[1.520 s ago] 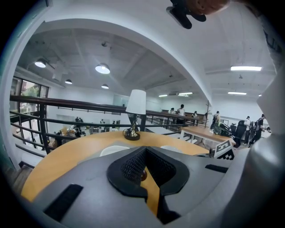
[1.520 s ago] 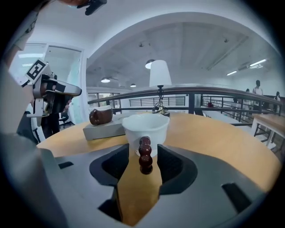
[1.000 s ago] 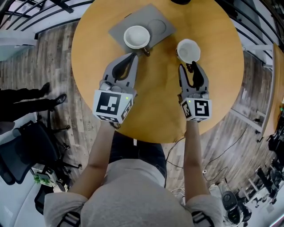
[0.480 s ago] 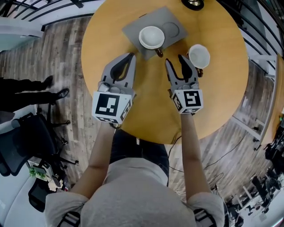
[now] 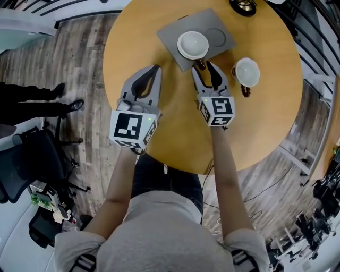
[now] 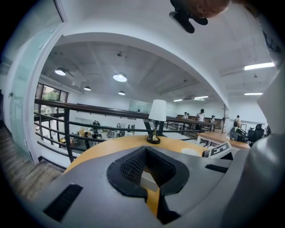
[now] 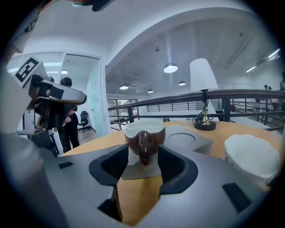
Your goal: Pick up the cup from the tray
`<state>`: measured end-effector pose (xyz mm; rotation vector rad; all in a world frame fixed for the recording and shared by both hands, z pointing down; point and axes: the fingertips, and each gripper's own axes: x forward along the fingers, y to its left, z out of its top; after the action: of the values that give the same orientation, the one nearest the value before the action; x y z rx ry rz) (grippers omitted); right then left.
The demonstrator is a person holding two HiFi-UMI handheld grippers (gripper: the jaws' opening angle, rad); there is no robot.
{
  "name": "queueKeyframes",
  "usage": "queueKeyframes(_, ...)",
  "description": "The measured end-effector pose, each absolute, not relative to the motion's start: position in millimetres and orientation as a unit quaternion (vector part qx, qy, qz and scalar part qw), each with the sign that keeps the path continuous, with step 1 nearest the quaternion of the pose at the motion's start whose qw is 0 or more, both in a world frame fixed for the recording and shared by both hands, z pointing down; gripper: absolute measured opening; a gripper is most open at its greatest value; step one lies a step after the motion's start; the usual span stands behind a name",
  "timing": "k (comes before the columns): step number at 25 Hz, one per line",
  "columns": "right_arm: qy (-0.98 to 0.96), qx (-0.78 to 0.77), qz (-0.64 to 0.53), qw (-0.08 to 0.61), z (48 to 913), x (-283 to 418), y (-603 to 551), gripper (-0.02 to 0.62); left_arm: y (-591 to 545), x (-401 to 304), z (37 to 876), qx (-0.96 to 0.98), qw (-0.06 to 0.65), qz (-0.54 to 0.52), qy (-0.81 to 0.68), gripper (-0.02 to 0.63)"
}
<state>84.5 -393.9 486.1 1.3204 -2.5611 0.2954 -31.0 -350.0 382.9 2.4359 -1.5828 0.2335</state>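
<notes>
A brown cup (image 5: 193, 45) with a white inside stands on the near end of the grey tray (image 5: 220, 29). Its handle (image 5: 200, 65) points toward me. My right gripper (image 5: 205, 69) is open, its fingertips on either side of that handle. In the right gripper view the cup (image 7: 144, 132) stands upright just past the gripper (image 7: 143, 156), with the handle (image 7: 144, 149) in the gap, touching neither pad. My left gripper (image 5: 156, 68) hovers over the bare table left of the tray, shut on nothing. The left gripper view shows the tips (image 6: 145, 151) together.
A second, similar cup (image 5: 247, 71) stands on the round wooden table (image 5: 175, 133) right of the tray, close to my right gripper. A lamp base (image 5: 243, 5) sits at the far edge. A railing and wood floor surround the table. A person's legs (image 5: 32, 101) show at the left.
My right gripper has moved left, away from the cup on the table, to the handle of the cup on the tray. The left gripper has stayed where it was.
</notes>
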Motion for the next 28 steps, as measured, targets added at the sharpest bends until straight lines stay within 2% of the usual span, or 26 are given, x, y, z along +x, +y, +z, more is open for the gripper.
queueKeyframes(13, -0.878, 0.453, 0.082, 0.130, 492, 74, -404, 0.171, -350, -51, 396, 0.823, 0.131, 0.081, -0.547, 0.006)
queueKeyframes(19, -0.873, 0.467, 0.067, 0.126, 490, 78, -403, 0.063, -350, -56, 398, 0.819, 0.133, 0.083, -0.553, 0.006)
queueKeyframes(28, -0.867, 0.477, 0.067, 0.129, 485, 74, -402, 0.052, -349, -57, 402, 0.818, 0.140, 0.083, -0.552, 0.006)
